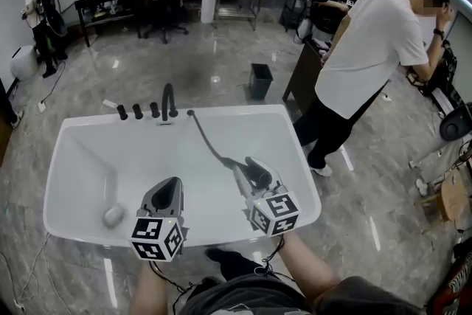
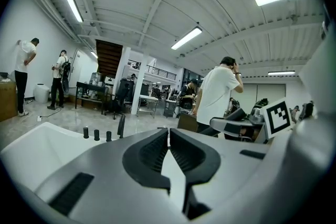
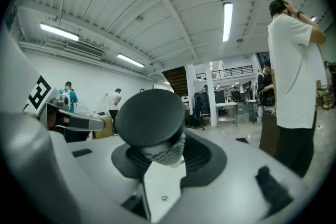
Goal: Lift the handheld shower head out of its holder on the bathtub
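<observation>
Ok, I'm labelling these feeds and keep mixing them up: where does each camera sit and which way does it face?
Head view: on the head, facing steeply down at the bathtub; forearms, left gripper and right gripper show.
Left gripper view: rides that gripper, along its closed, empty jaws across the bathtub.
Right gripper view: along jaws clamped on the shower head.
Shared: all show the white-shirted bystander.

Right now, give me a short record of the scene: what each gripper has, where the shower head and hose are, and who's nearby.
Right gripper: shut on the shower head, over the bathtub, away from its back rim
Left gripper: shut, empty, over the tub
Hose: runs from the back rim to the shower head
Faucet: on the back rim, three knobs to its left
Bystander: white shirt, standing right of the tub
</observation>
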{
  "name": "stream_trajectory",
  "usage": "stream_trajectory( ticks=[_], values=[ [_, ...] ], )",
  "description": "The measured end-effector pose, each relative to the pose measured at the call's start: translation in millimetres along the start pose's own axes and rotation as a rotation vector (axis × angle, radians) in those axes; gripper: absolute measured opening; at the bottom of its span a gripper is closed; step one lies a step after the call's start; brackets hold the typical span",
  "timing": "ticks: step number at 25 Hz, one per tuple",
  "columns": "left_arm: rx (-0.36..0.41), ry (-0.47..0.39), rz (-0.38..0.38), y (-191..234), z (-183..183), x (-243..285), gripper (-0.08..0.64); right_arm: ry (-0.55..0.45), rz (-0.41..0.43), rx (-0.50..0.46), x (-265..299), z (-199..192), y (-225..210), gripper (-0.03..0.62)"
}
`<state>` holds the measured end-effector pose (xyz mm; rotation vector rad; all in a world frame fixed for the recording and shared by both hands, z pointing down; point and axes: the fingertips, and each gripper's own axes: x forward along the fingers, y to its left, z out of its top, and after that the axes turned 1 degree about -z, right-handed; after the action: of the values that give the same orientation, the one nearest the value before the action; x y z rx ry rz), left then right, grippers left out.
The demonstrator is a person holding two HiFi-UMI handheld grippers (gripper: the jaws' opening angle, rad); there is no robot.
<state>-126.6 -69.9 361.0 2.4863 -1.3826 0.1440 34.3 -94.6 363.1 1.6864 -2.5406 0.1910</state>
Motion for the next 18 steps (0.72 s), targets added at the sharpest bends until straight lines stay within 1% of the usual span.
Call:
stream_trajectory(
  ticks=[8,18],
  values=[
    [0.000,0.001,0.021,12.5,0.0,-13.4,0.023,0.023,-0.012,0.013,0.1,-13.0,6.7,0.137],
    [-0.001,0.002,0.017,7.8,-7.3,-19.0,0.023,0.034,-0.019,0.022,-10.0,-21.6,8.5,0.137]
  ],
)
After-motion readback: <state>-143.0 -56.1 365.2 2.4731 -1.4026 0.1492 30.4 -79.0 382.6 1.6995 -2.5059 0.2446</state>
